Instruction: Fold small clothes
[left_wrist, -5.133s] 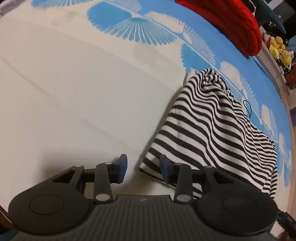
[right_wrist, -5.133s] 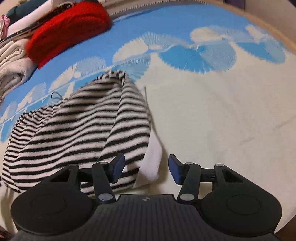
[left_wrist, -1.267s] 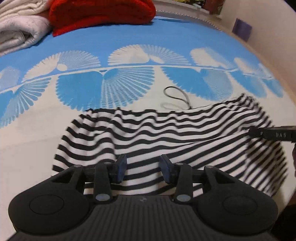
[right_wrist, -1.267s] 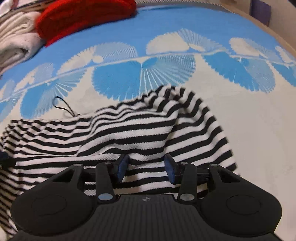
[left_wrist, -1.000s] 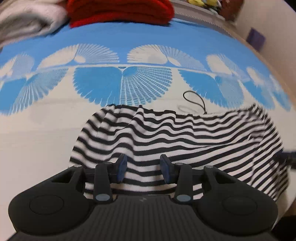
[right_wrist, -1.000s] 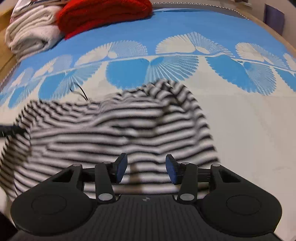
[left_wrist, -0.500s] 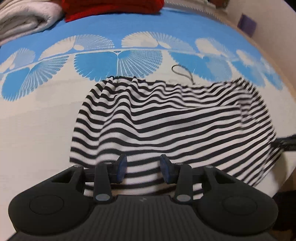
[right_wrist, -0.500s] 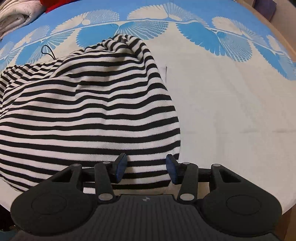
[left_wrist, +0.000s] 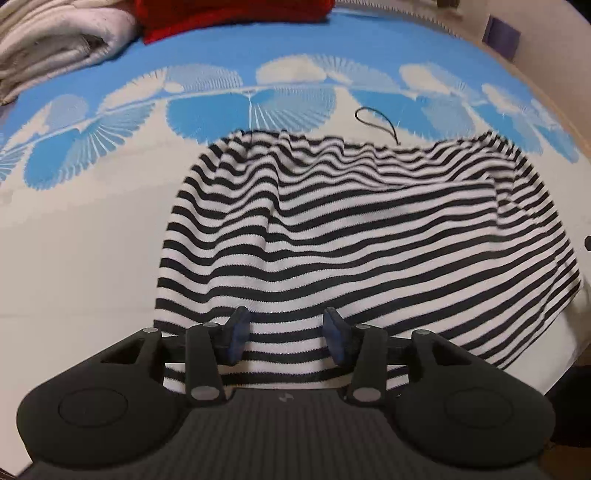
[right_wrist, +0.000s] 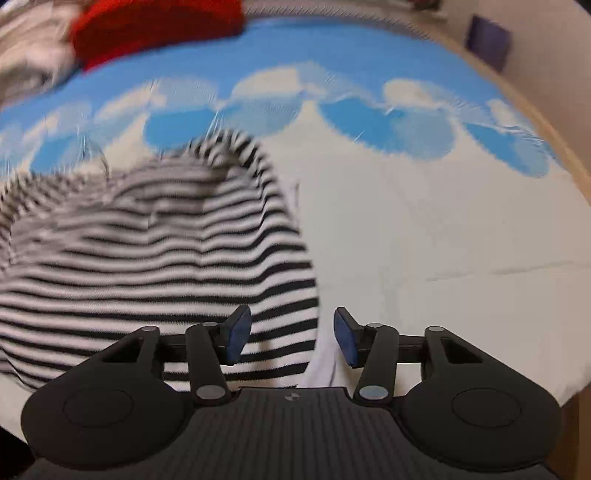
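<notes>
Left gripper (left_wrist: 286, 334) spread, blue padded fingers (left_wrist: 236, 334) over the near hem of the striped top (left_wrist: 332, 236), pinching nothing. Right gripper (right_wrist: 291, 338) also spread, one pad above the top's (right_wrist: 155, 266) right corner, the other over bare cloth. Black-and-white knit, rippled and bunched, lying flat on a bedspread (left_wrist: 81, 236), cream with blue scalloped fans. Thin black cord loop (left_wrist: 375, 120) just beyond the top's far edge. Folded red knit (left_wrist: 229, 13) and pale quilted blanket (left_wrist: 55, 33) stacked at the far edge
</notes>
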